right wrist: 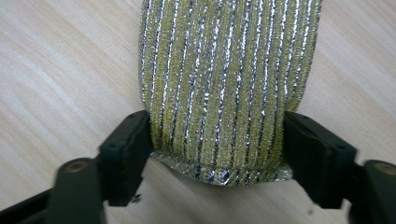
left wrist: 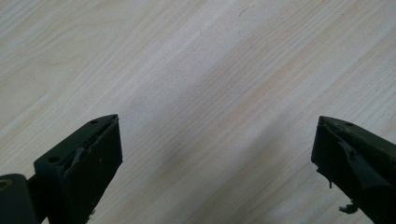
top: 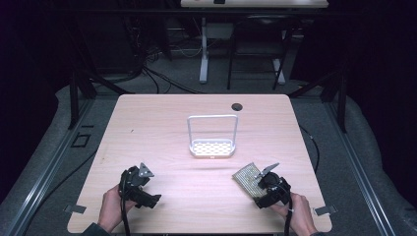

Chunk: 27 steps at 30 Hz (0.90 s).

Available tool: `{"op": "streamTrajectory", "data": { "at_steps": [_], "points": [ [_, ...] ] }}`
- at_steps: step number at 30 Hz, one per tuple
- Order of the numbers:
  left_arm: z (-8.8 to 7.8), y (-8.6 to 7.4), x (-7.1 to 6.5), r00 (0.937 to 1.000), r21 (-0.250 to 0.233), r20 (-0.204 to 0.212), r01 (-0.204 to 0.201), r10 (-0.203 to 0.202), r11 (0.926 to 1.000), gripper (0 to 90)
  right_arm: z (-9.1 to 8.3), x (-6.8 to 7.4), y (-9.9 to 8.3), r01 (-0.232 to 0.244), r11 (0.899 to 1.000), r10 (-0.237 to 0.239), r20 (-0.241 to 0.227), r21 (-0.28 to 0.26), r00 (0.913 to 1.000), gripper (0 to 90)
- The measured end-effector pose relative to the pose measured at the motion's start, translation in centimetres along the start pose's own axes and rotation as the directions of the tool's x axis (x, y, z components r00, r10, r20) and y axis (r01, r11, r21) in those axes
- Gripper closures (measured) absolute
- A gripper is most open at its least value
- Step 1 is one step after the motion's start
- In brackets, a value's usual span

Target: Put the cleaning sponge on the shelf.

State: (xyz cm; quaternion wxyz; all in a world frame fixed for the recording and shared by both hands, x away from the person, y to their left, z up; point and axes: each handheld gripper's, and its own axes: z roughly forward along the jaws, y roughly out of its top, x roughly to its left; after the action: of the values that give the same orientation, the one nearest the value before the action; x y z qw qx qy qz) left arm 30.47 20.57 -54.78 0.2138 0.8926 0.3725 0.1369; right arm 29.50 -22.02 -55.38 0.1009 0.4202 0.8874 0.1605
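One scouring sponge [top: 247,179], gold-silver striped, at 4 o'clock on surface [top: 162,132], pinched by its sides between fingers [right wrist: 128,149] of right gripper [top: 259,183]. One white wire-handled caddy [top: 213,147] near centre, well apart. Left gripper [top: 139,183] at 8 o'clock, fingers [left wrist: 88,163] spread over bare wood. One light wooden surface; dark room, second desk [top: 253,4] at 12 o'clock, cables on floor.

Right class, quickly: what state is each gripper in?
Left gripper: jaws open, nothing between them.
Right gripper: jaws closed on the sponge, gripping its two sides.
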Motion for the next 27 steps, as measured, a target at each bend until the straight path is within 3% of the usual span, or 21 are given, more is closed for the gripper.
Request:
{"op": "streamTrajectory", "data": {
  "at_steps": [8,13,21,27],
  "points": [
    [0.0,0.0,-0.1,1.0,-0.004,-0.004,-0.004,0.004,1.0,2.4,-0.5,-0.4,-0.3,0.021,0.999,-0.021,0.022,-0.026,0.9995,42.2],
    [0.1,0.0,0.1,1.0,-0.008,-0.001,0.007,-0.007,0.9999,2.5,-0.8,-0.3,-0.3,0.032,0.999,-0.031,0.029,-0.039,0.9991,44.4],
    [0.1,0.1,-0.1,0.9999,-0.011,0.014,-0.005,0.005,0.9999,2.3,-2.4,-0.2,-0.2,0.043,0.993,-0.037,0.054,-0.112,0.9979,46.7],
    [0.2,0.1,0.0,1.0,-0.006,0.002,-0.004,0.004,1.0,2.3,-2.7,0.0,0.2,0.062,0.992,-0.055,0.056,-0.114,0.9969,46.9]
  ]
}}
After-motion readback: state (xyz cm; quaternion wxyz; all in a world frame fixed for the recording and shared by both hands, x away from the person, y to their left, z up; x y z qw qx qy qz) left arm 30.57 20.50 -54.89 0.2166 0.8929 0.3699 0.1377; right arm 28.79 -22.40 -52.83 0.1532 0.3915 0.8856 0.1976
